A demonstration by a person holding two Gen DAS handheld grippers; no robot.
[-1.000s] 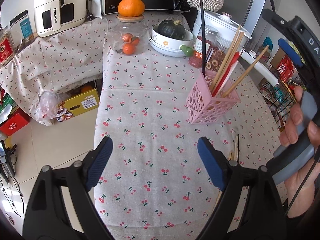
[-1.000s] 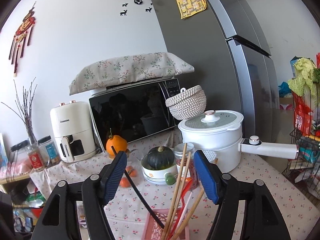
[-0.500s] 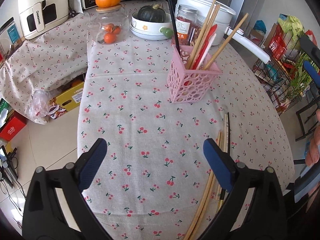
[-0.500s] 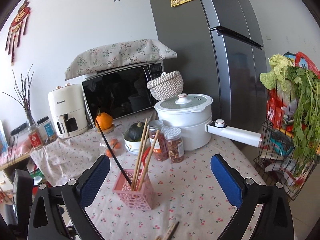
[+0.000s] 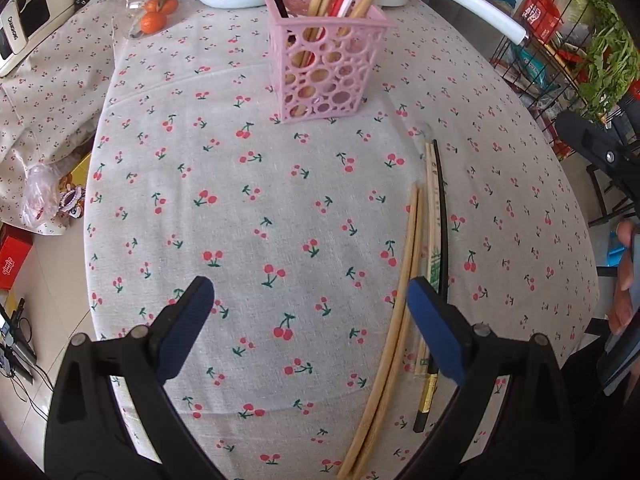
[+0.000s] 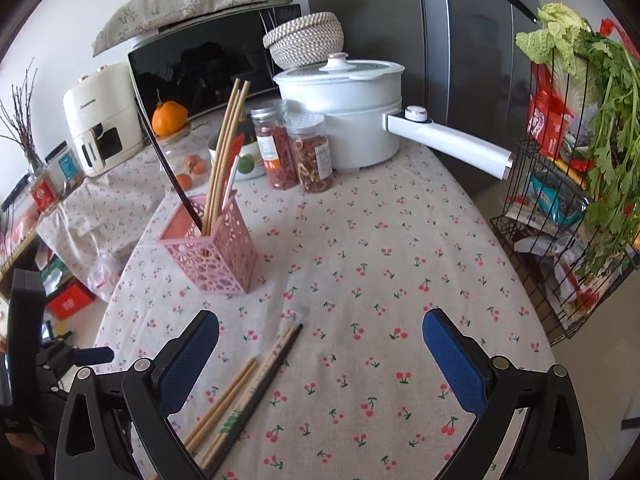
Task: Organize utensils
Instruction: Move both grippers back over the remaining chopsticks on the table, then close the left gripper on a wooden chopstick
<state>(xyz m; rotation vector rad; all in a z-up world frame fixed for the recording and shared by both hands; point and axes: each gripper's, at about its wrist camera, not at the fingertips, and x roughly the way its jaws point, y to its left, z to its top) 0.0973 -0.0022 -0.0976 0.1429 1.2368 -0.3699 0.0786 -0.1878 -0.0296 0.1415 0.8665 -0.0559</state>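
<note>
Partly, the sorting is done: several chopsticks are already stood in the pink holder. Loose chopsticks are left lying on the tablecloth. Nothing is gripped; left gripper and right gripper are held wide.
</note>
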